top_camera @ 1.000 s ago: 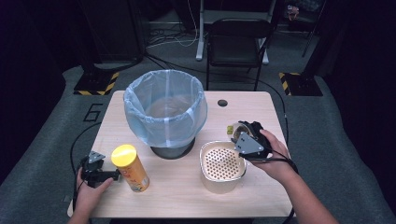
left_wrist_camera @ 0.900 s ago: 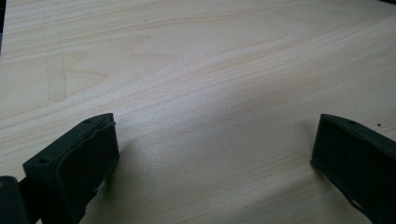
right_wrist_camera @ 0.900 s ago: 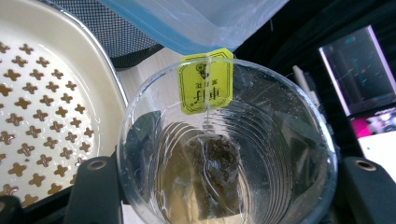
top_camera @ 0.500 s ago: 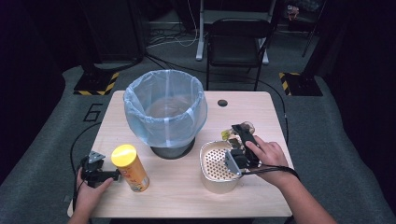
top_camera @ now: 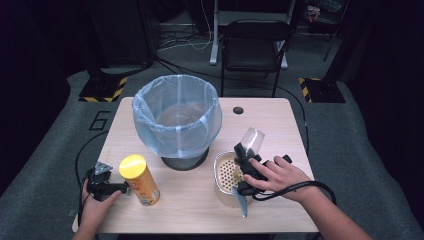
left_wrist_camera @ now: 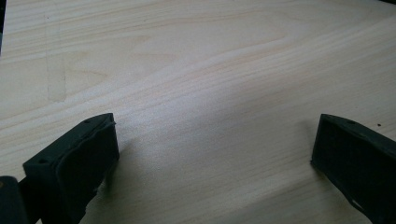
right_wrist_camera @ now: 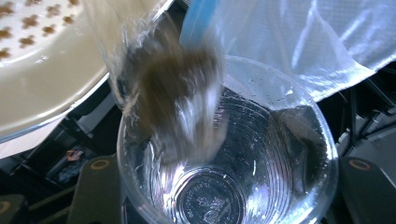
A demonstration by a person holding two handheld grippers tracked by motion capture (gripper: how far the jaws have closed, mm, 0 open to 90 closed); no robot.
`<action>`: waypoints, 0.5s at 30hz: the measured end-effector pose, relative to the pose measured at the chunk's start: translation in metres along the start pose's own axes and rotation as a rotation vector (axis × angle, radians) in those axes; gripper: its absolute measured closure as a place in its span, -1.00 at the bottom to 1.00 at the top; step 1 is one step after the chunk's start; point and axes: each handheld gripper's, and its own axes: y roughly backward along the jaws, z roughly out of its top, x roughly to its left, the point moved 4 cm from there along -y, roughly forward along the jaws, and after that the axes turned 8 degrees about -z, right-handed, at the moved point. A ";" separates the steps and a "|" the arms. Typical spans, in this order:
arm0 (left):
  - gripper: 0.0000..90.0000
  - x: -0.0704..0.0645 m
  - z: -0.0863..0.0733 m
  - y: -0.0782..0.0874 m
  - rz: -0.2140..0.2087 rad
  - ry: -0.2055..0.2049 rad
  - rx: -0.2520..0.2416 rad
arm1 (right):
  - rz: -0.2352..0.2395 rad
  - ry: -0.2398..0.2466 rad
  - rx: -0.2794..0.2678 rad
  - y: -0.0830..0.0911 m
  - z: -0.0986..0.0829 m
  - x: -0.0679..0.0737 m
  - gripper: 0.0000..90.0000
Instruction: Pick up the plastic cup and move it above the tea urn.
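My right gripper (top_camera: 245, 152) is shut on a clear plastic cup (top_camera: 251, 139), held tilted above the cream strainer bowl (top_camera: 226, 172) at the table's right front. In the right gripper view the cup (right_wrist_camera: 233, 186) sits between my jaws, and a blurred brownish mass (right_wrist_camera: 177, 102) streaks from it toward the strainer (right_wrist_camera: 42, 56). My left gripper (top_camera: 120, 189) rests low at the front left, beside an orange can with a yellow lid (top_camera: 140, 180). Its jaws stand wide open over bare wood (left_wrist_camera: 187, 70), with nothing between them (left_wrist_camera: 210, 158).
A bin lined with a pale blue bag (top_camera: 177, 117) stands mid-table, just behind the strainer; its bag (right_wrist_camera: 303, 37) hangs close to the cup. Cables trail off both front corners. A black chair (top_camera: 255, 45) stands beyond the table's far edge.
My right gripper has swung the cup leftward from beside the strainer to above it and tipped it; brownish contents now move out. The left gripper and the can have stayed put.
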 end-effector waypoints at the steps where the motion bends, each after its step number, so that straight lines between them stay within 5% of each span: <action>1: -0.99 0.000 0.000 0.000 -0.003 0.004 -0.001 | -0.014 -0.041 -0.008 -0.001 0.001 0.001 -0.18; 5: -0.99 0.000 0.000 0.000 -0.003 0.004 -0.001 | -0.003 -0.039 0.003 -0.001 0.001 0.000 -0.18; 8: -0.99 0.000 0.000 0.000 -0.001 0.003 0.002 | 0.026 0.073 -0.021 -0.003 -0.002 -0.006 -0.18; 15: -0.99 0.000 0.000 0.000 -0.001 0.004 -0.002 | 0.041 0.028 -0.014 0.002 -0.006 -0.006 -0.18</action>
